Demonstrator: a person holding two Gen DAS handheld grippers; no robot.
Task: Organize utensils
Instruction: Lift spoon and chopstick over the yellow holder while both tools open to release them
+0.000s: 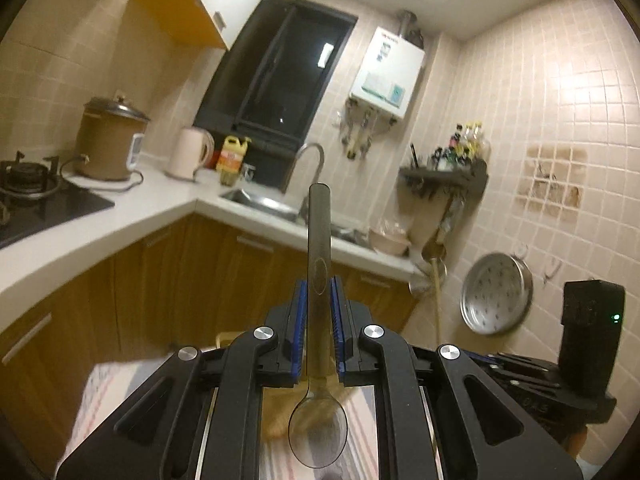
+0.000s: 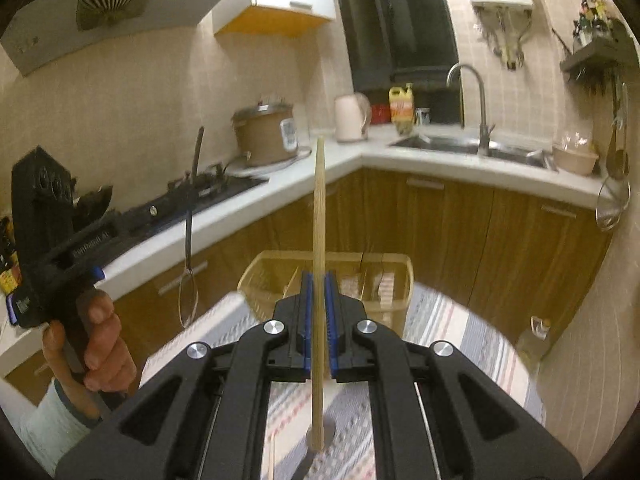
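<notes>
While both tools are lifted well above the table, each has one utensil pinched between its blue pads: left gripper [image 1: 319, 300] is clamped on a metal spoon [image 1: 318, 400], handle pointing fwd/up, bowl hanging back toward the camera; right gripper [image 2: 319, 292] is clamped on a single wooden chopstick [image 2: 319, 240], thin end up, thick end near the lens. Gripped mid-shaft, prob so either piece can be tipped and dropped end-first into a slot.

Target looks like the yellow divided basket [image 2: 404, 280] at the far edge of the striped tablecloth [image 2: 460, 328], w/ partitions inside; what's already in it is too blurred to tell. Another stick end [image 2: 273, 456] shows on the cloth below the right tool.

Obstacles: the left hand [image 2: 100, 344] and its tool sit just left of the basket approach, so both going in together could clash. Counter [image 1: 132, 216], stove [image 1: 36, 196] and sink [image 2: 460, 144] are well apart, not in the way
</notes>
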